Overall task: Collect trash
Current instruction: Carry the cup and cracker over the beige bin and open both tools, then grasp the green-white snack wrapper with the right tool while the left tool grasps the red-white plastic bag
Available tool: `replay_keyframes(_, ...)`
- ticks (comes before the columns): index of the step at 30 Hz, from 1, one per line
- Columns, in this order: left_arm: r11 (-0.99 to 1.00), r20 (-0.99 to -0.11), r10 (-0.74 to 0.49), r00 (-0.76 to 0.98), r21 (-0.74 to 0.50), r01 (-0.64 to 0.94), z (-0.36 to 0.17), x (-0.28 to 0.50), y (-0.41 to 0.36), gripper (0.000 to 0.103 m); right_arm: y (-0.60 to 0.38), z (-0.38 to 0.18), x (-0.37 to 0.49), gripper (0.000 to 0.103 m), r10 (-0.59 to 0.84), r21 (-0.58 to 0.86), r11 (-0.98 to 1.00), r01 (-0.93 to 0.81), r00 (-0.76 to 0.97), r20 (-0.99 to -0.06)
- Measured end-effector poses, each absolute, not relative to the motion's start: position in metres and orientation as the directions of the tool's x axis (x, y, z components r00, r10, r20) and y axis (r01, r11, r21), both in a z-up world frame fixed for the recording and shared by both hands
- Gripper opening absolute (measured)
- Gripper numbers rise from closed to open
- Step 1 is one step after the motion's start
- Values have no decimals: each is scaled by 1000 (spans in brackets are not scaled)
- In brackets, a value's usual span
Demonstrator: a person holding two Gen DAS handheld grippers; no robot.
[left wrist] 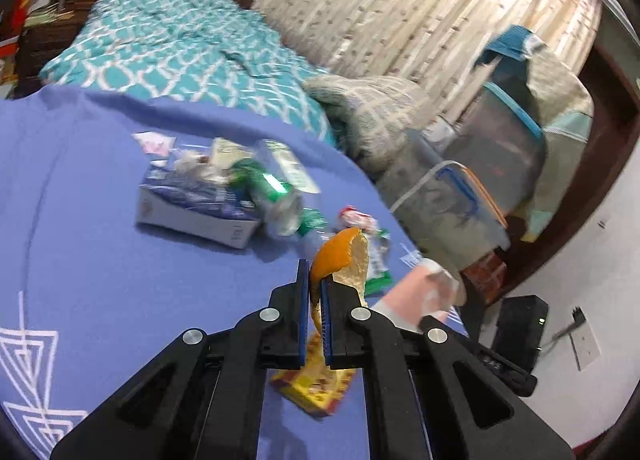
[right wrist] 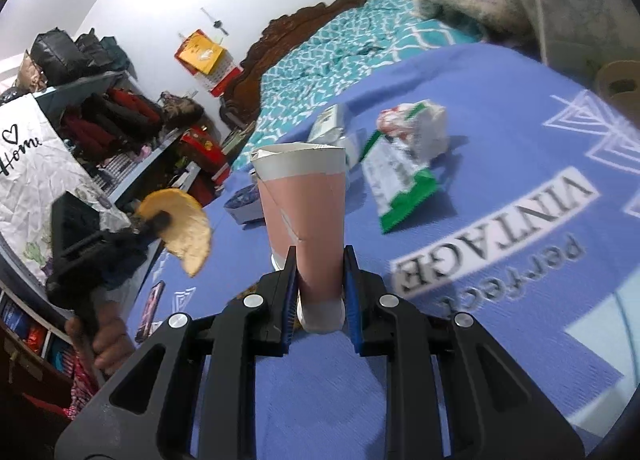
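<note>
Black left gripper [left wrist: 316, 292] clamps an orange peel [left wrist: 340, 256].
Right gripper [right wrist: 320, 272] squeezes a pink paper cup [right wrist: 304, 195] above the blue bedspread [right wrist: 500, 227].

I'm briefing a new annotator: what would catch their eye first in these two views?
The left gripper pinches a curl of orange peel lifted above the blue bedspread. The right gripper clamps a pink paper cup upright. Behind, a box heaped with trash holds a crushed bottle.
</note>
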State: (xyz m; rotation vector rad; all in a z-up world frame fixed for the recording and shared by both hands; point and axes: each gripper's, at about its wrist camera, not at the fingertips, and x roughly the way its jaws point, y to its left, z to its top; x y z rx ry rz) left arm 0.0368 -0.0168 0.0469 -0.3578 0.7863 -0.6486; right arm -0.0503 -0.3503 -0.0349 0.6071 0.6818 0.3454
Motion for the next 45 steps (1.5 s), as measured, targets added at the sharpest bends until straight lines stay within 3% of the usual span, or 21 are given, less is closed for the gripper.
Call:
replay_keyframes(7,711,-585,-699,411,-510,483,35,41,-80,5,-387,-46,-66,24,384,592,806,14,748,-541)
replay_keyframes(12,688,-625,-700,345,-462,560,34,54,-145,5,-432,-40,-80,24,306,596,799,80,799,-517)
replay_keyframes(27,564,-711,-682,169,-365,741,18,99,-427,5,-612,-46,-100,24,12,568,735,370,831,-556)
replay_keyframes(29,567,-717,-675,176,-351,745,15,104,-453,5,-629,-52,-90,29,2,559,728,396,815,-580)
replay_keyframes(30,577,-724,-666,181,-347,740,11,108,-470,7,-632,-54,-87,32,2,561,725,399,814,-581)
replay_keyframes(31,582,-732,-659,172,-352,733,7,110,-479,21,-637,-57,-82,46,0,563,722,403,813,-582)
replay_keyframes(32,594,-745,-646,167,-353,723,3,113,-486,48,-641,-59,-78,66,-6,558,718,416,806,-592)
replay_keyframes(33,612,-753,-634,177,-348,710,0,115,-489,55,-644,-59,-75,68,-23,555,713,429,805,-593)
replay_keyframes(39,615,-729,-648,220,-331,716,9,105,-465,55,-635,-51,-85,63,-49,569,717,404,843,-536)
replay_keyframes(45,583,-691,-676,255,-291,758,29,59,-389,55,-598,-43,-77,46,81,599,750,281,860,-504)
